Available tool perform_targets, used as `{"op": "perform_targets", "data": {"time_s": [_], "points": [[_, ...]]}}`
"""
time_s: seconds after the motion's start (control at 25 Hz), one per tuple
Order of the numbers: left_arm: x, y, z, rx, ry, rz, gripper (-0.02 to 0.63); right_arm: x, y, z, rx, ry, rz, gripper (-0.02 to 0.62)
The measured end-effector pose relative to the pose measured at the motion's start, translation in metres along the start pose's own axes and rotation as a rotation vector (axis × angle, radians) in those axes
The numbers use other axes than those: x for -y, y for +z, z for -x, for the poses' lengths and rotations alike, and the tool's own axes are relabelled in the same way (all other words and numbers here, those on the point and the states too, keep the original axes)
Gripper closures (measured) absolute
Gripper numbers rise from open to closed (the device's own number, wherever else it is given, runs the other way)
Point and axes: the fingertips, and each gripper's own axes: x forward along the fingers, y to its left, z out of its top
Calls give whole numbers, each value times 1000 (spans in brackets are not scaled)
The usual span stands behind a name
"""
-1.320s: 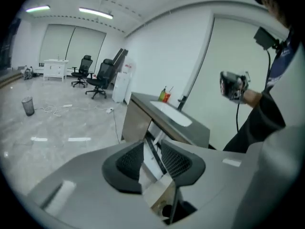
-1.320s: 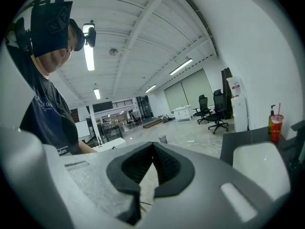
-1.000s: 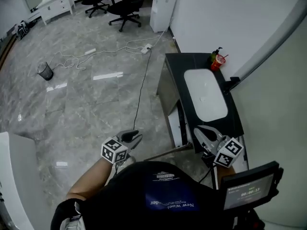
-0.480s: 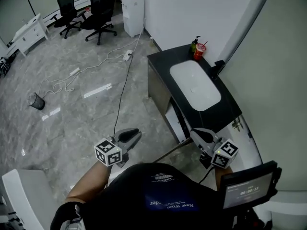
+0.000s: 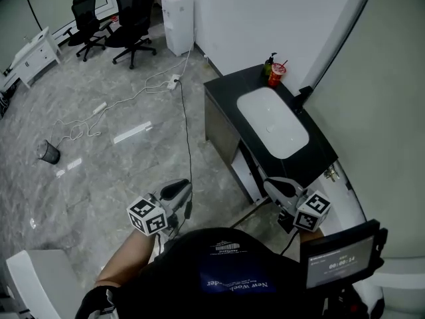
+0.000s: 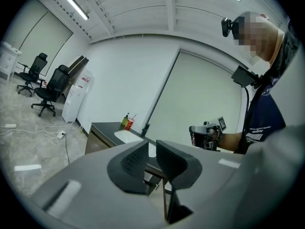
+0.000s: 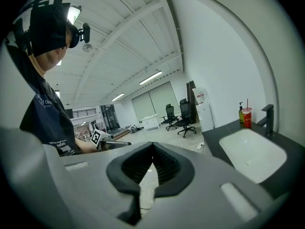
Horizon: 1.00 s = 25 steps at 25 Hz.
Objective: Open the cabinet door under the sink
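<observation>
The sink cabinet [image 5: 220, 126] is dark, with a black counter and a white basin [image 5: 272, 130]. It stands against the wall at the right. Under the counter a white door panel [image 5: 242, 173] looks swung outward beside a dark gap. My left gripper [image 5: 176, 191] hangs over the floor, well left of the cabinet. In the left gripper view its jaws [image 6: 152, 149] are closing to a narrow gap with nothing between them. My right gripper [image 5: 275, 185] sits by the counter's near corner. In the right gripper view its fingertips [image 7: 152, 149] meet, holding nothing. That view also shows the basin [image 7: 250, 152].
A soap bottle [image 5: 269, 64] and a red cup [image 5: 277, 73] stand at the counter's far end, with a black faucet [image 7: 268, 118] beside the basin. A cable and power strip [image 5: 174, 80] lie on the floor. Office chairs [image 5: 133, 12], a water dispenser [image 5: 178, 15] and a bin [image 5: 46, 151] stand farther off.
The left gripper has risen and its jaws have narrowed. The head view has swung so the sink now sits higher and more central. The right gripper has hardly moved.
</observation>
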Motion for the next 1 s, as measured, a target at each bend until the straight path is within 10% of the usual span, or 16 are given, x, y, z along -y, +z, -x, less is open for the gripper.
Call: {"op": "perform_targets", "data": {"time_s": [0.52,1.0], "points": [[-116,55,71,-113,-234,-40,558,-64,21,-158,38,-157,-20,595],[-149,106,50,-160,-348,-117,558,-49,12,-150,113,-344,-107,595]]}}
